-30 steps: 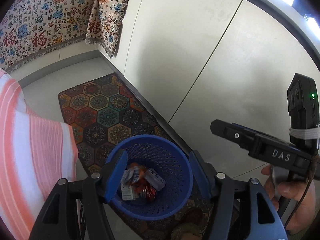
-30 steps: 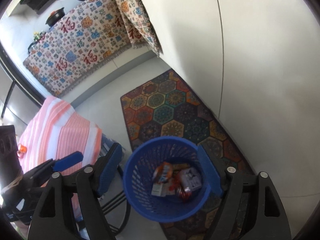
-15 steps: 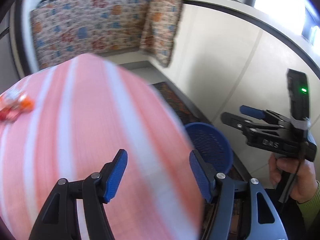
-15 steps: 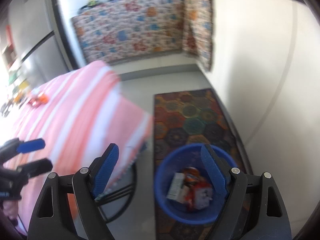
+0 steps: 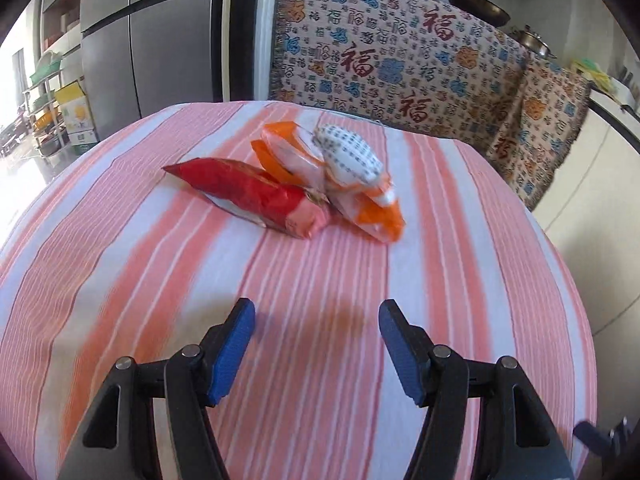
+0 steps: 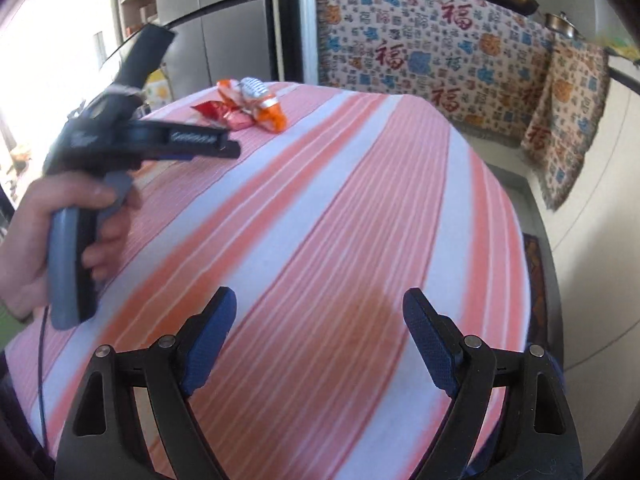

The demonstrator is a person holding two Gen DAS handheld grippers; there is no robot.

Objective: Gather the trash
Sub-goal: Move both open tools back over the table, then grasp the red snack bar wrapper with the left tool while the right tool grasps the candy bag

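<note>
Pink-striped tablecloth (image 5: 120, 264), red wrapper (image 5: 248, 196), orange-white wrapper (image 5: 340, 176)

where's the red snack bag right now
The red snack bag lies on the striped tablecloth, ahead and slightly left of the open left gripper, touching the orange-and-white wrapper on its right.

Table under pink-striped tablecloth (image 5: 460, 240), red wrapper (image 5: 256, 196) touching orange-white wrapper (image 5: 344, 172)

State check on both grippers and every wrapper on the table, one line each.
left gripper: open, empty, above the striped cloth, short of the wrappers
right gripper: open, empty, over the near side of the table
red wrapper: lying flat, crumpled, touching the orange one
orange-and-white wrapper: lying crumpled, not gripped
tablecloth: spread over the table
</note>
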